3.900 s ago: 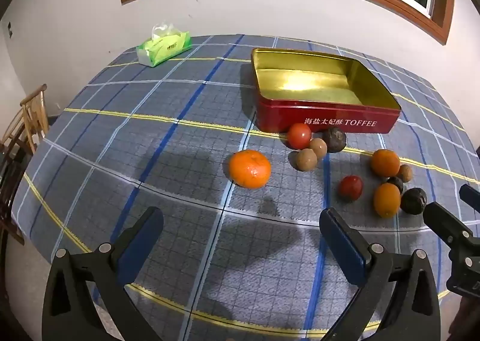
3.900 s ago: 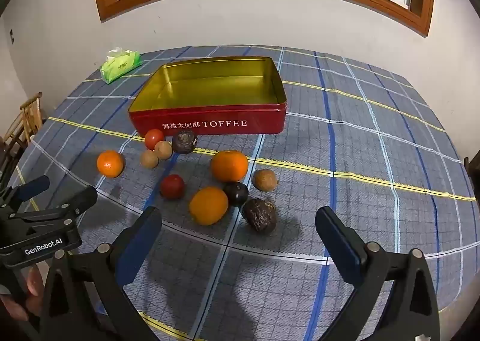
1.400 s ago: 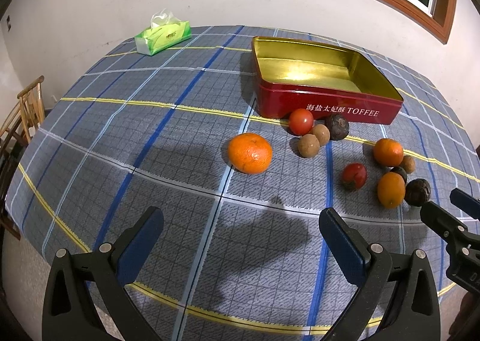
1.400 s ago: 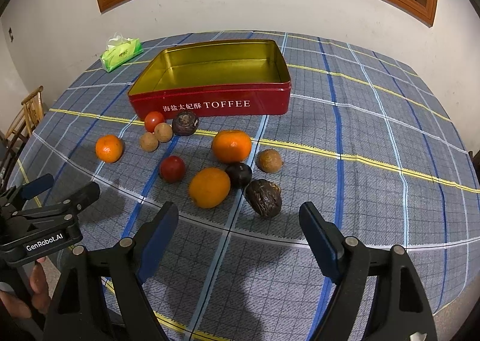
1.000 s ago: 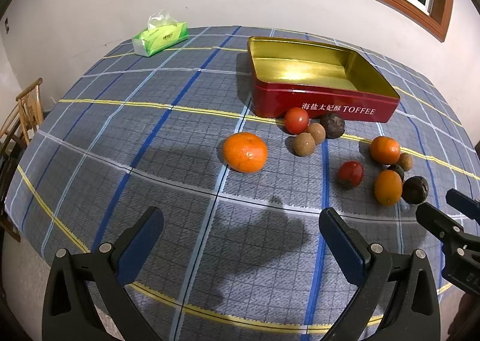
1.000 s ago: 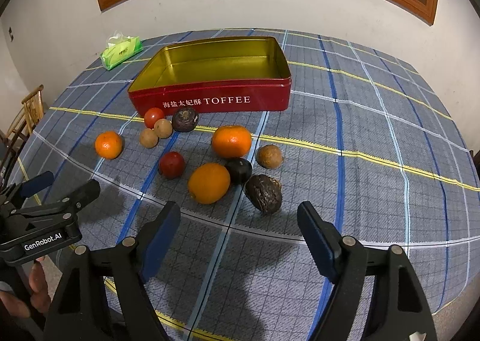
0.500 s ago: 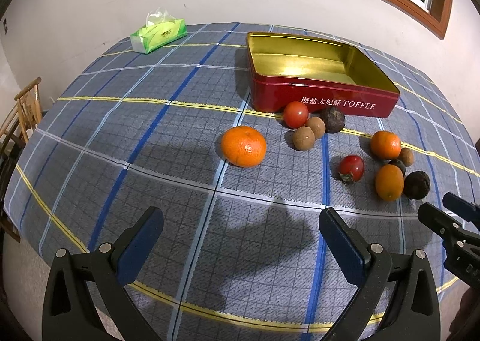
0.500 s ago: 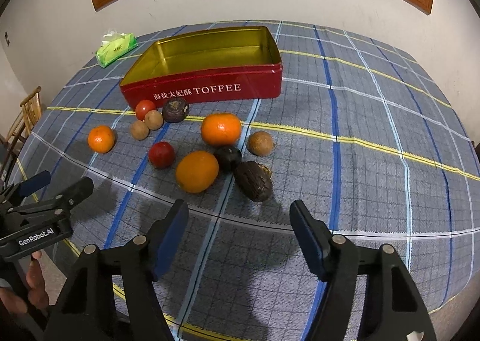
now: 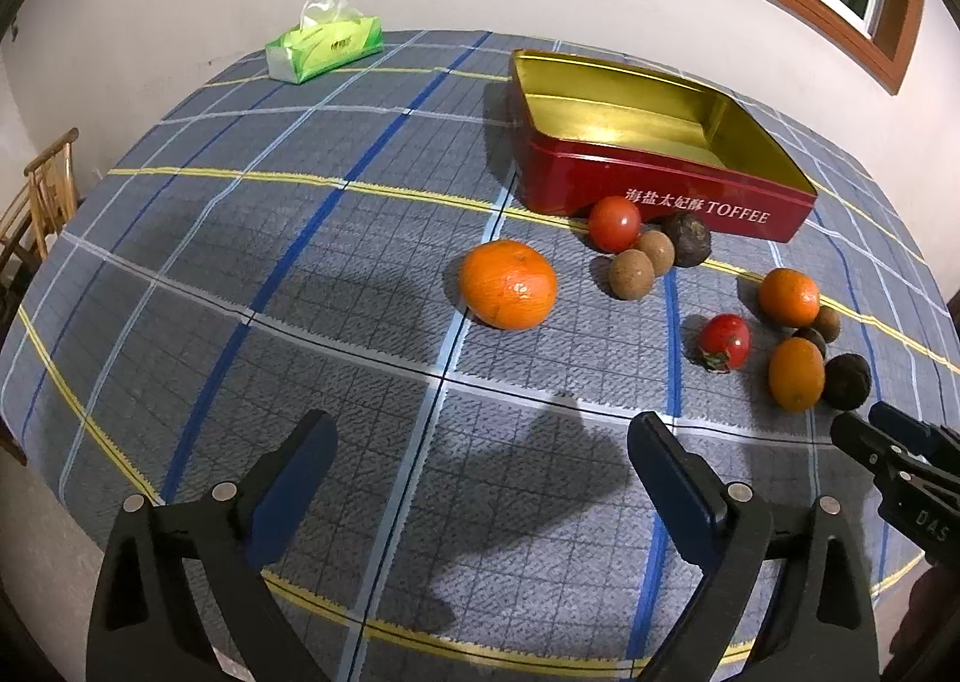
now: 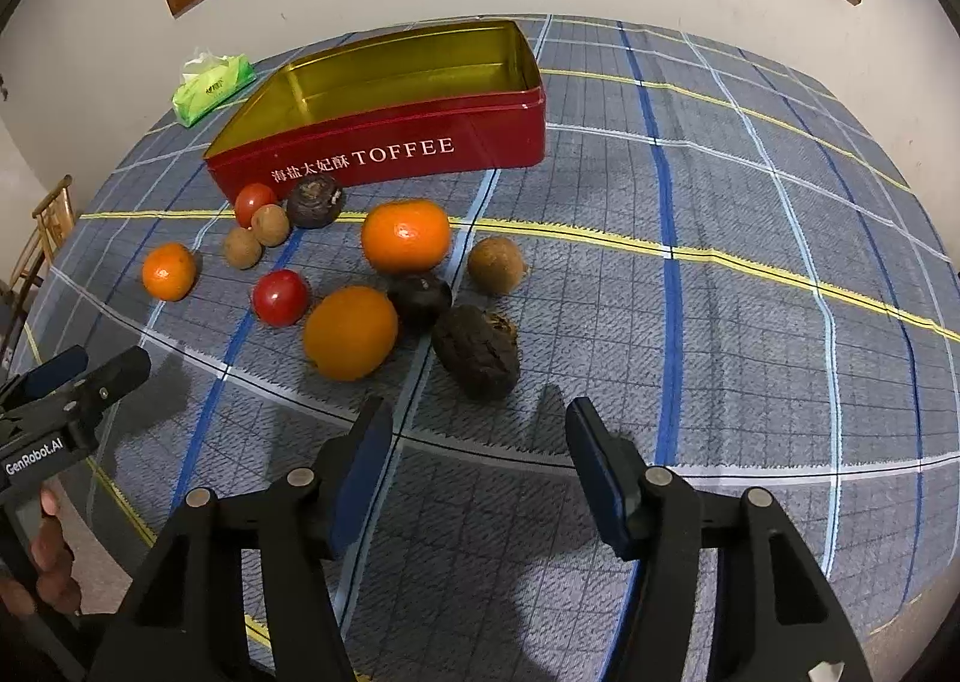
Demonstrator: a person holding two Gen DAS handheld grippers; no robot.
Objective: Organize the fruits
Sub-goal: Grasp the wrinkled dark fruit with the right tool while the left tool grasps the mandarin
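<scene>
A red TOFFEE tin (image 9: 690, 202) (image 10: 420, 151) with a gold, empty inside stands on the plaid tablecloth. Loose fruits lie in front of it: oranges (image 9: 507, 284) (image 10: 350, 332) (image 10: 405, 235), red tomatoes (image 9: 725, 341) (image 10: 279, 297), small brown fruits (image 10: 495, 265) and dark ones. A dark wrinkled fruit (image 10: 476, 351) lies just ahead of my right gripper (image 10: 480, 439), which is open and empty. My left gripper (image 9: 480, 445) is open and empty, some way short of the nearest orange.
A green tissue pack (image 9: 324, 48) (image 10: 213, 87) lies at the far side of the table near the wall. A wooden chair (image 9: 42, 190) stands off the left edge. Each gripper shows at the edge of the other's view.
My right gripper has moved forward and down toward the dark wrinkled fruit, and its jaws have narrowed. My left gripper has edged slightly closer to the fruits. No fruit has moved.
</scene>
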